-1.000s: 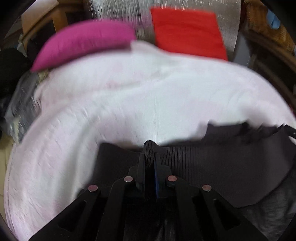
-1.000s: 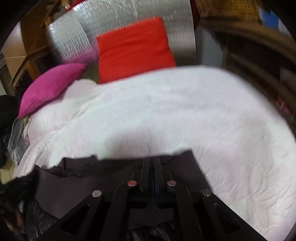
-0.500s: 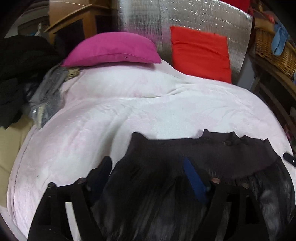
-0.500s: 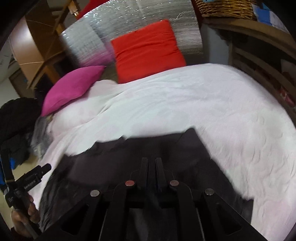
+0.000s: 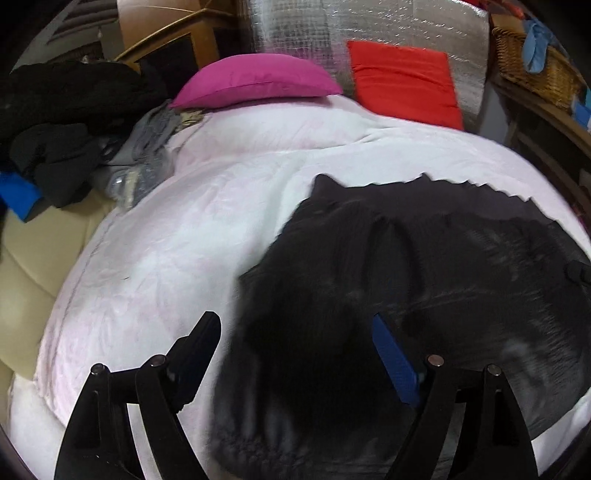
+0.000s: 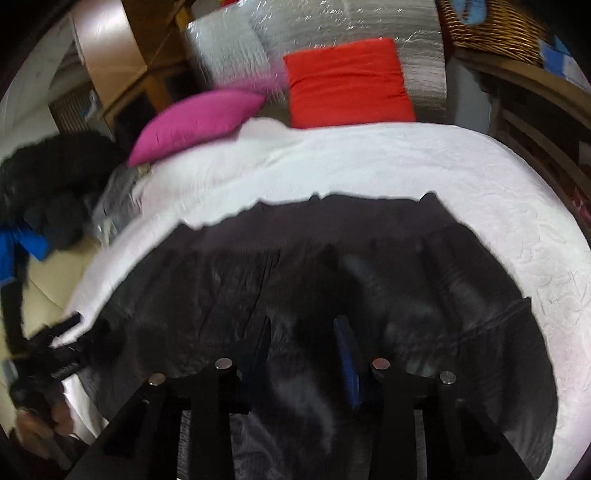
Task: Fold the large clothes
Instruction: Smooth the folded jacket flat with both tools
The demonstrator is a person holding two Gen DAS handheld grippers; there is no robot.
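A large dark garment [image 5: 424,280] with a ribbed band along its far edge lies spread on the white bed cover [image 5: 177,258]. It also shows in the right wrist view [image 6: 295,266]. My left gripper [image 5: 295,332] is open wide and empty, above the garment's near left part. My right gripper [image 6: 303,339] is open and empty, above the garment's near middle. The left gripper and the hand holding it [image 6: 44,369] show at the lower left of the right wrist view. The garment's near edge is hidden behind the gripper bodies.
A magenta pillow [image 5: 255,85] and a red cushion [image 5: 402,81] lie at the head of the bed, against a silver foil panel [image 5: 369,22]. A heap of dark and grey clothes [image 5: 74,125] lies at the left. Wooden shelves and a wicker basket [image 5: 535,70] stand at the right.
Both grippers let go of the garment's ribbed edge and opened, the left first, the right just now. Both drew back and up. The garment now lies flat on the bed.
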